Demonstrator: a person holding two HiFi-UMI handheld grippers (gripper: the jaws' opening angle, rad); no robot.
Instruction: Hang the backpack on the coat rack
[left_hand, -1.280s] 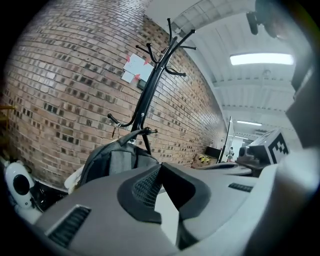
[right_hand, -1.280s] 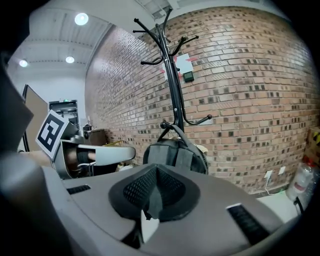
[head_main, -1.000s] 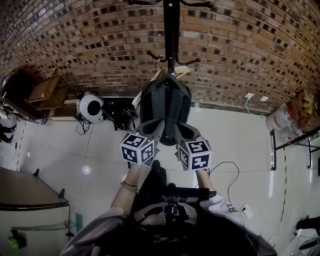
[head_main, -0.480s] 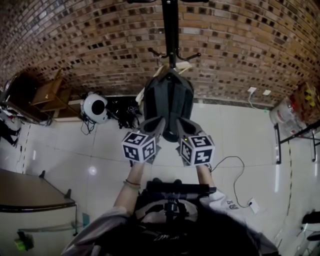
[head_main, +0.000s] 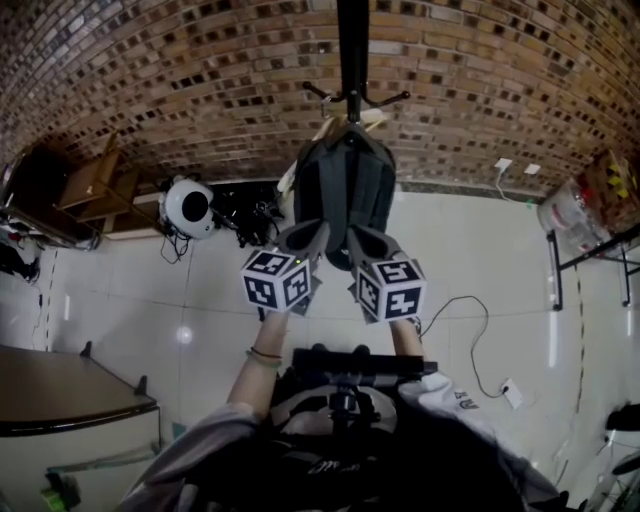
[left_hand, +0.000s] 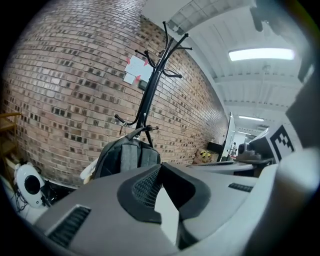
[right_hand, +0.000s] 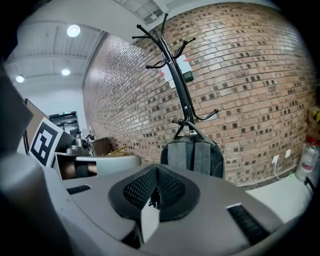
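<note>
The dark grey backpack (head_main: 343, 195) hangs by its top loop from a low hook of the black coat rack (head_main: 351, 50) in front of the brick wall. Its straps face me in the left gripper view (left_hand: 126, 157) and in the right gripper view (right_hand: 194, 155). My left gripper (head_main: 306, 238) and right gripper (head_main: 364, 240) are side by side just before the bag's lower part, both shut with nothing between the pads. Neither touches the bag in the gripper views. The rack's pole (left_hand: 149, 92) and upper hooks (right_hand: 170, 45) rise above the bag.
A white round device (head_main: 187, 209) and a tangle of cables (head_main: 245, 215) lie on the floor left of the rack. A wooden shelf (head_main: 88, 182) stands far left, a table corner (head_main: 60, 385) lower left, a metal stand with boxes (head_main: 600, 215) at right. A cord (head_main: 470, 340) trails across the tiles.
Both shut grippers have shifted slightly together, level, and the view has moved a little with them. The backpack has stayed hanging on the same hook.
</note>
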